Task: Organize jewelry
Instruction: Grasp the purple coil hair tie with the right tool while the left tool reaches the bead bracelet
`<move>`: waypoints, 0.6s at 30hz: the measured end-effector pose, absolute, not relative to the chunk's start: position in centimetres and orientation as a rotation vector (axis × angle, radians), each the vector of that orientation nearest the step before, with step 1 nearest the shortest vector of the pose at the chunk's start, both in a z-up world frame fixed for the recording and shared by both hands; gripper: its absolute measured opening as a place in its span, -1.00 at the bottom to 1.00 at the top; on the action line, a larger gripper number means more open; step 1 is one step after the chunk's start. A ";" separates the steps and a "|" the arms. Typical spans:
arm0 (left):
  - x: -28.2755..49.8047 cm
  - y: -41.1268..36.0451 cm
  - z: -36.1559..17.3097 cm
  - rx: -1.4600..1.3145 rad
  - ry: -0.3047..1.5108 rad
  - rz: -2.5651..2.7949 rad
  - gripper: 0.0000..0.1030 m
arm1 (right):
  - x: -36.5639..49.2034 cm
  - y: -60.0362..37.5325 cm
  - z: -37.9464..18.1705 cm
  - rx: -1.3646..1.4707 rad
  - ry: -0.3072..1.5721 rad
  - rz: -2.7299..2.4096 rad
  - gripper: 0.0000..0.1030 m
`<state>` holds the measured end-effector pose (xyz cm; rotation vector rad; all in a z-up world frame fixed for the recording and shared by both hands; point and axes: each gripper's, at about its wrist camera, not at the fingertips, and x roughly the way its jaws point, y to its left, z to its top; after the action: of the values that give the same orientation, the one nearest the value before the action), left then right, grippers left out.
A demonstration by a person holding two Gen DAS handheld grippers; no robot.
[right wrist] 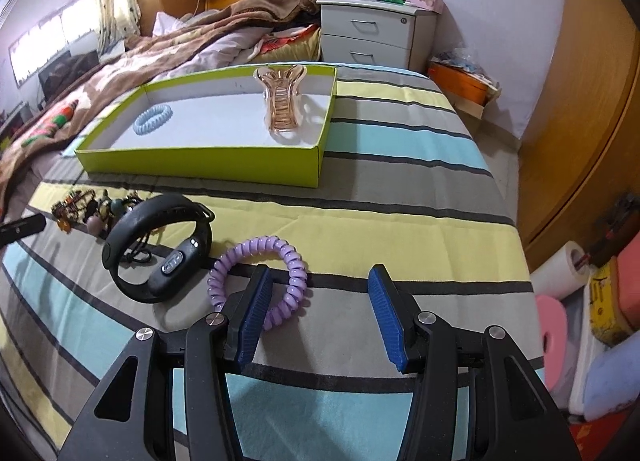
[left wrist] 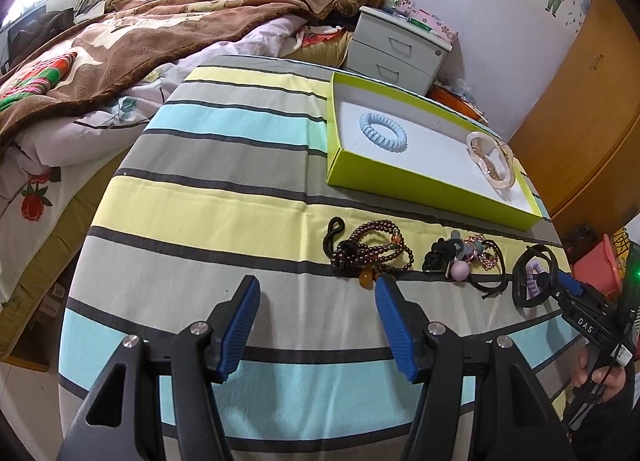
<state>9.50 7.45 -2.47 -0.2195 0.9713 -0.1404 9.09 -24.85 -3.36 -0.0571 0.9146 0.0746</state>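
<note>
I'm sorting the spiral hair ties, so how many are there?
2. A blue hair tie lies inside the green box. A purple hair tie lies on the striped cloth by the right gripper. The bead pile may hide more.

— In the lime-green cardboard tray with a white floor (right wrist: 208, 165)?
— Holds a pale blue spiral hair tie (right wrist: 153, 118), flat near the left side, and a translucent amber-pink claw clip (right wrist: 282, 105), standing on its teeth toward the right.
— In front of the tray, on the striped cloth?
— Lined up in a row: dark red beaded bracelets (left wrist: 372, 251), a tangle of black and pink hair ties with bobbles (left wrist: 464, 257), a black fitness band (right wrist: 160, 247) standing on its edge, and a lilac spiral hair tie (right wrist: 260, 277) lying flat just beside it.
</note>
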 end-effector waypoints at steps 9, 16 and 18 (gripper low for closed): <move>10.0 7.3 -2.7 -0.211 0.982 -0.137 0.21 | 8.5 -23.6 -3.2 -0.094 0.907 0.099 -0.79; 10.6 6.9 -2.6 -0.193 0.984 -0.153 0.21 | 7.6 -24.8 -1.8 -0.042 0.851 0.060 -0.82; 10.9 6.7 -2.6 -0.184 0.983 -0.158 0.21 | 7.3 -25.4 -0.9 -0.016 0.823 0.051 -0.82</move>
<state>10.87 6.66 -2.64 -0.1841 0.9833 -0.1579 7.31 -25.37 -0.87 -0.0160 0.8234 0.0513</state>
